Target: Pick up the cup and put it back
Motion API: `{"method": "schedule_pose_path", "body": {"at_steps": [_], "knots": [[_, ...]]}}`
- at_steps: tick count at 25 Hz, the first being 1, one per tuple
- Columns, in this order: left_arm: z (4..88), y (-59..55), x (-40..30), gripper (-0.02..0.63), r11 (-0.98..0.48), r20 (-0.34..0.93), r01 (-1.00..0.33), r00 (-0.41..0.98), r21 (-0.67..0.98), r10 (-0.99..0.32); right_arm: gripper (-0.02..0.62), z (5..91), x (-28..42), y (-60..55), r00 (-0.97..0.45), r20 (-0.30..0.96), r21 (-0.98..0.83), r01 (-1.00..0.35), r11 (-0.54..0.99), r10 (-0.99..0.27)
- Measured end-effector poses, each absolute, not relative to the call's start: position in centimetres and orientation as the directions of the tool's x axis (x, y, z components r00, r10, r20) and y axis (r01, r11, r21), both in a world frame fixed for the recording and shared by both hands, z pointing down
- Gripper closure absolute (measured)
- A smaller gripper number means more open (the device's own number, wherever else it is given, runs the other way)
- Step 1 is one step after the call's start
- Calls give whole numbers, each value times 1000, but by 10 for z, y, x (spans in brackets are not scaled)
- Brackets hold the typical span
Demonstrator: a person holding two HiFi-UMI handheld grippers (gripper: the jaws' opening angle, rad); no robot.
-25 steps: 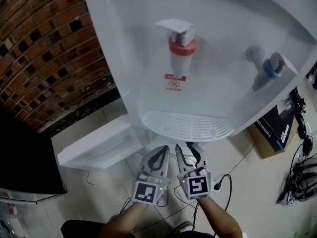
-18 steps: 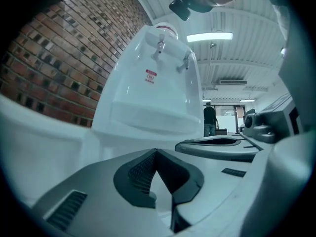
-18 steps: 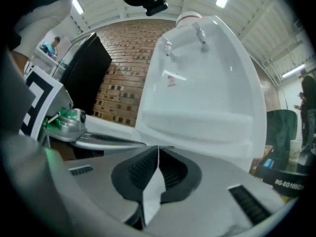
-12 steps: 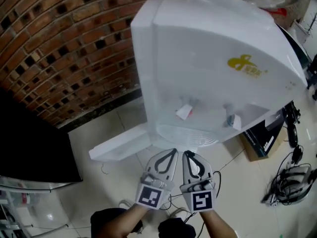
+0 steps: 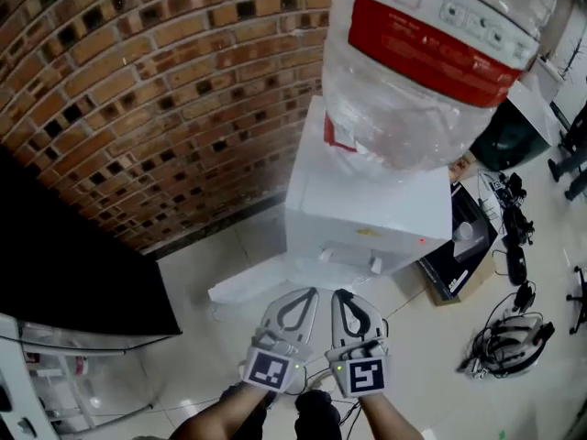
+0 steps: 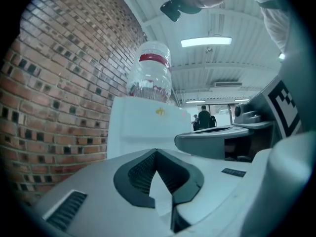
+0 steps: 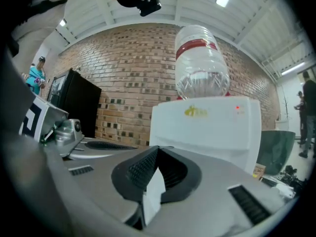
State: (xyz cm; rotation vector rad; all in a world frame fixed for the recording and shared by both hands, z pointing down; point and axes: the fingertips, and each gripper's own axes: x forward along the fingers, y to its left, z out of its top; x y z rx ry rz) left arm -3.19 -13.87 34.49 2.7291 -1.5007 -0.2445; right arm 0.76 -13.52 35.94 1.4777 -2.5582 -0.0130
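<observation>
Your main risk from here is going after something you cannot yet see: no cup shows in the head view or in either gripper view, so any reach made now would be blind. It could drive the tips into the white boxy water dispenser [image 5: 367,209] or knock the clear plastic water bottle with the red label [image 5: 413,81] that sits upside down on top of it. The second risk is the state of your tools. The left gripper [image 5: 303,301] has its jaws pressed together with nothing between them, and the right gripper [image 5: 347,301] is likewise closed and empty. If you come up to a cup like that, you will push it over instead of taking it, so spread one pair of jaws before you approach. The two grippers also sit side by side, nearly touching, and could foul each other if you swing one across. The tangle of dark cables [image 5: 509,342] on the pale tiled floor [image 5: 211,356] to your right is something to keep clear of. As for the cup, I cannot tell where it is. Both grippers are held in front of the dispenser, apart from it and pointing at its upper front, with the red brick wall [image 5: 138,81] to the left. Check the tap area lower on the dispenser's front, which these views hardly show.
</observation>
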Motion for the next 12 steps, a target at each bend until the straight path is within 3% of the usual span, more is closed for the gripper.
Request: {"method": "schedule_pose_path", "body": {"at_steps": [12], "knots": [[151, -112, -22, 614, -565, -167, -825, 553, 31, -816, 591, 174, 8, -109, -481, 156, 48, -869, 493, -863]]}}
